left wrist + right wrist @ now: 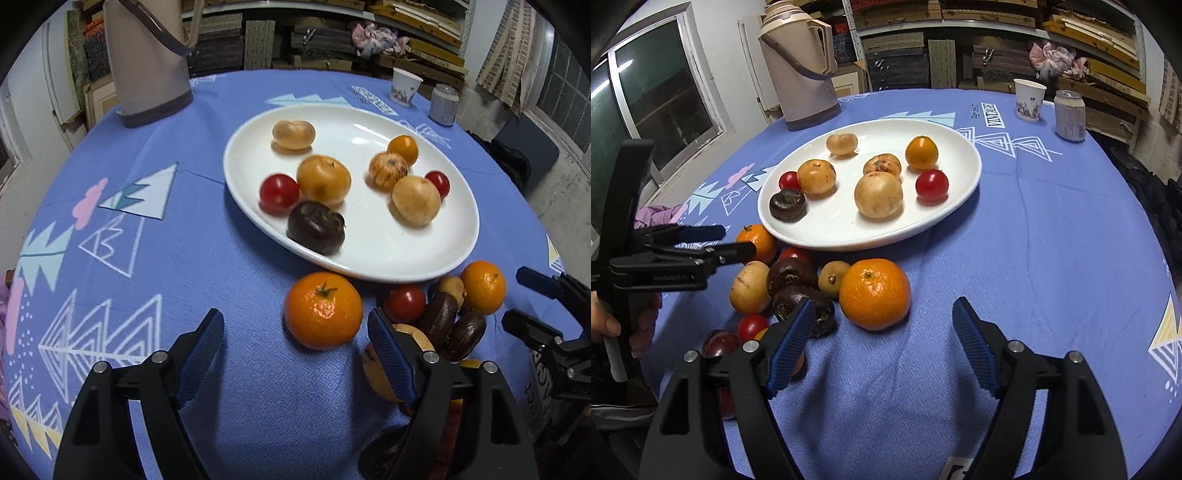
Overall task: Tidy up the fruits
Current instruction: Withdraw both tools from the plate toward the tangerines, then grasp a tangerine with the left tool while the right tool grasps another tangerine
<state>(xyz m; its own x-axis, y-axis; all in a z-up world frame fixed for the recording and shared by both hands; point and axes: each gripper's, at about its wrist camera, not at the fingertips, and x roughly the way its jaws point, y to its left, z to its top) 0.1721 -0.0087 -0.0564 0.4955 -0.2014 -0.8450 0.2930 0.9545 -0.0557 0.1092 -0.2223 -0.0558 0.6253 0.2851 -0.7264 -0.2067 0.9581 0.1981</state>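
Observation:
A white oval plate point(388, 243) point(849, 229) holds several fruits: cherry tomatoes, tan round fruits, a small orange and a dark water chestnut point(316, 227). In front of it on the blue cloth lies a pile of tomatoes, dark chestnuts and tan fruits point(790, 280), with a mandarin at each end. My left gripper point(295, 319) point(738, 242) is open, the left mandarin point(323, 310) point(759, 240) between its fingertips and untouched. My right gripper point(884, 304) point(513, 299) is open around the right mandarin point(874, 293) point(484, 286), its pads clear of it.
A tall beige thermos point(147, 66) point(805, 74) stands at the back left. A paper cup point(1028, 99) and a can point(1069, 116) stand at the back right. A hand point(605, 325) holds the left gripper's handle. Shelves of boards lie beyond the round table.

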